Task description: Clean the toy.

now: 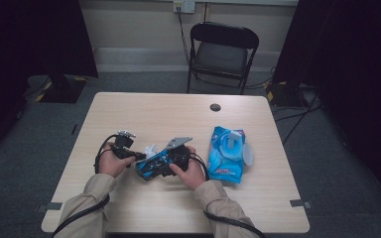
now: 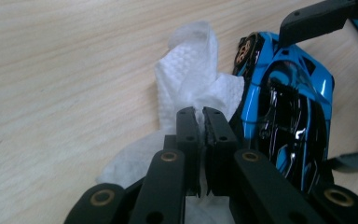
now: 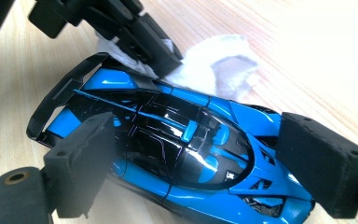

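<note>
A blue and black toy car (image 3: 168,116) lies on the wooden table (image 1: 178,114), lengthwise between the jaws of my right gripper (image 3: 198,144), whose pads press on its two ends. A crumpled white wipe (image 2: 186,70) is pinched in my left gripper (image 2: 201,114), which is shut on it right beside the car (image 2: 284,107). In the high view both hands meet near the table's front middle, with the left gripper (image 1: 138,156) touching the wipe (image 1: 151,149) against the car (image 1: 151,167) held by the right gripper (image 1: 162,163).
A blue pack of wet wipes (image 1: 226,153) with its lid flipped up lies just right of my right hand. A round cable hole (image 1: 215,107) sits near the far edge. A black folding chair (image 1: 222,52) stands behind the table.
</note>
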`<state>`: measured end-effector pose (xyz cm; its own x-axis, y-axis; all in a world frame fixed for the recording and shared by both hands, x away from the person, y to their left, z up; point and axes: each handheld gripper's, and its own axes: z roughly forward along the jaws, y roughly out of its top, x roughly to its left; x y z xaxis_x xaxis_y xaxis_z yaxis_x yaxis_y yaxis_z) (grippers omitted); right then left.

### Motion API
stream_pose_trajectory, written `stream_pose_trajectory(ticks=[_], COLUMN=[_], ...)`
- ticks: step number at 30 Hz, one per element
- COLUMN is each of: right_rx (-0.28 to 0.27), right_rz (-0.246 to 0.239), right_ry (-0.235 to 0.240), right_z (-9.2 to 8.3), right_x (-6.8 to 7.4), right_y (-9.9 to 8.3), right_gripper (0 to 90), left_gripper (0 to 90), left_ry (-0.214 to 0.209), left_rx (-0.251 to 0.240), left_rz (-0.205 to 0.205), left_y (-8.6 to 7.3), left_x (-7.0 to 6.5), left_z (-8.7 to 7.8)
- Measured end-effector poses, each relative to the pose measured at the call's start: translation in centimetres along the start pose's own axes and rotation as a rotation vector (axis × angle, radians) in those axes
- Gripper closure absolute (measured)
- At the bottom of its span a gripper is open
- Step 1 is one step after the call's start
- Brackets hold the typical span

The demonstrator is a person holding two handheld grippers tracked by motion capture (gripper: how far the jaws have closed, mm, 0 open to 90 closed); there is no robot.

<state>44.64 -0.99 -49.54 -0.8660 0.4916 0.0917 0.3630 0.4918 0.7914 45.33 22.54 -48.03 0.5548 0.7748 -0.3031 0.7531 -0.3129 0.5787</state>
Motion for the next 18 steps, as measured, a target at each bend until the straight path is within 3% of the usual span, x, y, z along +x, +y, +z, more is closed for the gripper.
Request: stream_pose_trajectory(ticks=[12, 18], right_rx=[0.002, -0.004], right_rz=[0.000, -0.002], right_ry=[0.000, -0.005], right_z=[0.0, 0.0], right_x=[0.0, 0.1], right_y=[0.0, 0.0], right_gripper=[11.9, 11.9], left_gripper=[86.0, 86.0], left_ry=[0.004, 0.020], left_rx=[-0.007, -0.035], left_rz=[-0.018, -0.010], left_y=[-1.6, -1.4], left_x=[0.5, 0.6], left_z=[-1.8, -3.2])
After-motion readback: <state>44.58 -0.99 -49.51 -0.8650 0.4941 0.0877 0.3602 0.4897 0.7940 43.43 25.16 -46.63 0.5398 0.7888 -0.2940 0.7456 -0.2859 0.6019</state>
